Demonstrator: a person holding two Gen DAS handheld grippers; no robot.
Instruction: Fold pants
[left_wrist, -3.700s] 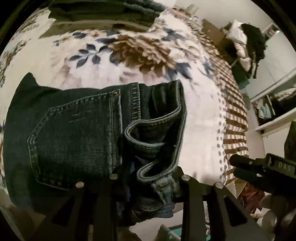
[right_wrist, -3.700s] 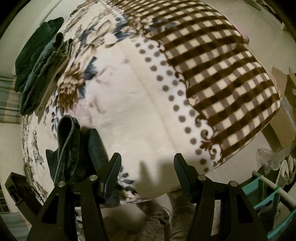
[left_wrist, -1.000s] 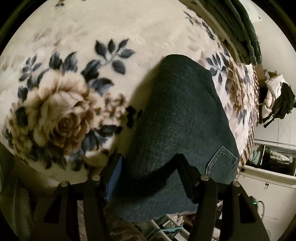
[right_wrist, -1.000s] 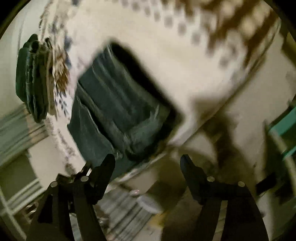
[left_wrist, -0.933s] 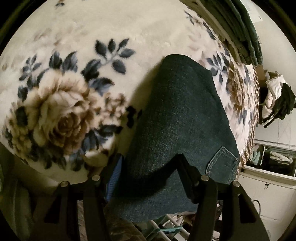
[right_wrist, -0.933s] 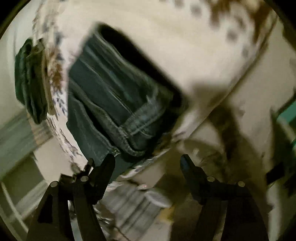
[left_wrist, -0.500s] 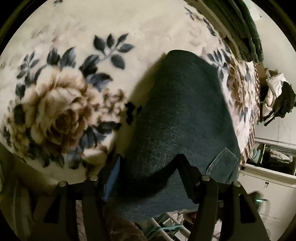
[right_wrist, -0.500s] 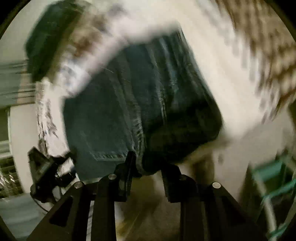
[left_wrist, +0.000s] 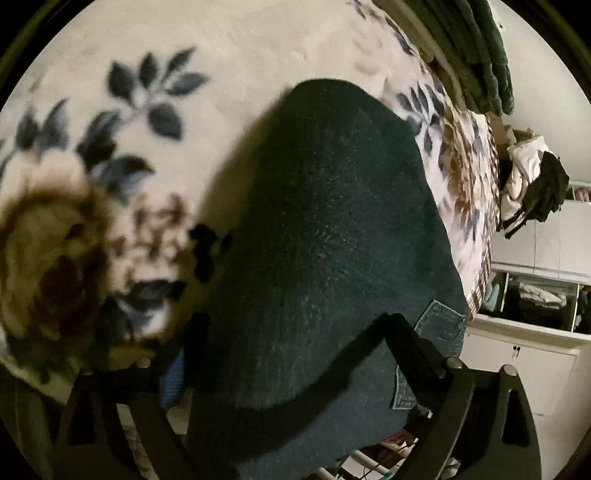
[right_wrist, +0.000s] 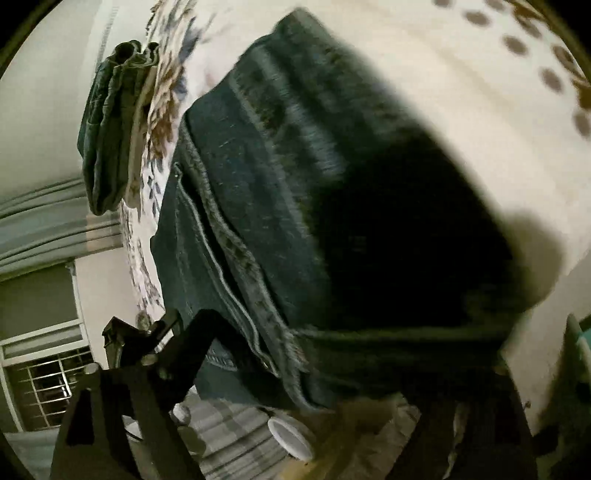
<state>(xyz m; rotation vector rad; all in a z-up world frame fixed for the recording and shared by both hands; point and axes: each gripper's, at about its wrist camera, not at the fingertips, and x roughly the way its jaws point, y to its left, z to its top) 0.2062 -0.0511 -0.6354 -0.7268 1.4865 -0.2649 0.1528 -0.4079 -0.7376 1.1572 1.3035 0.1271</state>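
Observation:
The folded dark blue jeans (left_wrist: 325, 229) lie at the edge of a floral blanket (left_wrist: 236, 48) on the bed. My left gripper (left_wrist: 291, 332) is open, its two fingers spread around the near end of the folded jeans. In the right wrist view the jeans (right_wrist: 295, 206) fill the middle, seams and waistband showing, blurred. My right gripper (right_wrist: 317, 354) is at the jeans' near edge; its left finger (right_wrist: 192, 343) shows, its right finger is lost in dark blur.
A pile of folded green and dark clothes (left_wrist: 476, 55) sits at the far side of the bed, also in the right wrist view (right_wrist: 107, 133). A white cabinet with shelves (left_wrist: 528, 325) and hanging clothes (left_wrist: 535, 188) stand right. A window (right_wrist: 40, 376) and floor items (right_wrist: 291, 439) lie below.
My right gripper swung in from beside the bed to the jeans' near edge and its view rotated. My left gripper pushed slightly further onto the jeans, still spread.

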